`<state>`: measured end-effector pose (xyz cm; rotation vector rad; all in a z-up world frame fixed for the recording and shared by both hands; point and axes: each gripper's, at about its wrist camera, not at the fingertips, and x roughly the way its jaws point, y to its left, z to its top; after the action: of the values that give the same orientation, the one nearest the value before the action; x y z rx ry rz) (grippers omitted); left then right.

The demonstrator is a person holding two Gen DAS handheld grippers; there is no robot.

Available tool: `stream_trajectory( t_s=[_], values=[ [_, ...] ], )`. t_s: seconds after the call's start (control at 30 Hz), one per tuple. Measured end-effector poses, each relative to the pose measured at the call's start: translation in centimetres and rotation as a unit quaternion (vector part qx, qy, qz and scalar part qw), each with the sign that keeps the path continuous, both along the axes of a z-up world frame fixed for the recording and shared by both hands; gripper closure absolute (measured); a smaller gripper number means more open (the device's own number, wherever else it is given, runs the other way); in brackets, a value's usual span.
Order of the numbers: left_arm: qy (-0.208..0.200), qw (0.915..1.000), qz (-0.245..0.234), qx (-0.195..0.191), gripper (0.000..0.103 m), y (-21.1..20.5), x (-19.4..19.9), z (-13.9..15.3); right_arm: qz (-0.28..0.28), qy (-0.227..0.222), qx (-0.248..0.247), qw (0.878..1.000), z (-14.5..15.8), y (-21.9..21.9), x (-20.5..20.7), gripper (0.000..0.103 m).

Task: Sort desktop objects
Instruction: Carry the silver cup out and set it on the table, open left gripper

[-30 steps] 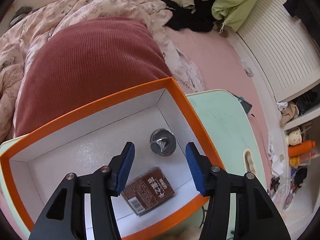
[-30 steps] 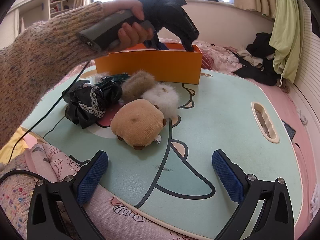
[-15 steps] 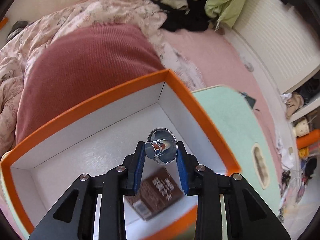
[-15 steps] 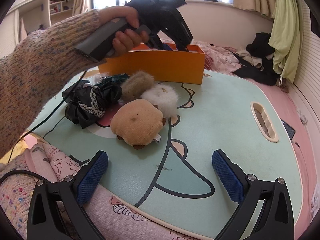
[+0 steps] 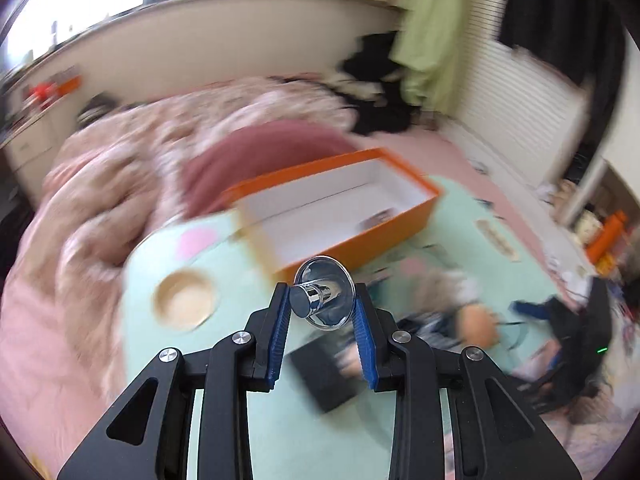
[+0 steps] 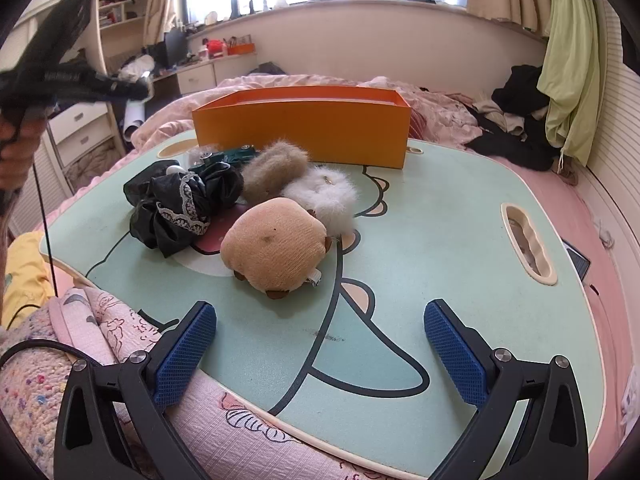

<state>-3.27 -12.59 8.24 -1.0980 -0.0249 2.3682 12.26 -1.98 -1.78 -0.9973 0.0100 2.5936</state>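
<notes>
Tool [image 5: 320, 304], L, grips chrome knob [image 5: 323, 296].

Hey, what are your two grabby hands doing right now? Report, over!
Left gripper shut on shiny metal cup, clear of orange box. Right gripper open, empty. Plush toys ahead, nothing blocking.

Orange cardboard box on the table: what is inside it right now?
The left wrist view shows the orange cardboard box with a white interior and one small dark item, blurred, near its right end. The near wall hides the floor strip behind it.
</notes>
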Motion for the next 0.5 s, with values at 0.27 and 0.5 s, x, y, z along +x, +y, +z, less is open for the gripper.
stream_trajectory(
  t_s=[0.27,0.5],
  values=[
    [-0.064,0.9972,0.016,0.035,0.071,-0.8,2.0,-7.8,-0.008,-0.004,0.000,1.000,-0.2,0.1,0.1,0.000],
    [-0.026,0.9994,0.017,0.018,0.071,0.6,3.8,-7.7,-0.012,-0.005,-0.001,1.000,-0.2,0.0,0.1,0.000]
  ],
)
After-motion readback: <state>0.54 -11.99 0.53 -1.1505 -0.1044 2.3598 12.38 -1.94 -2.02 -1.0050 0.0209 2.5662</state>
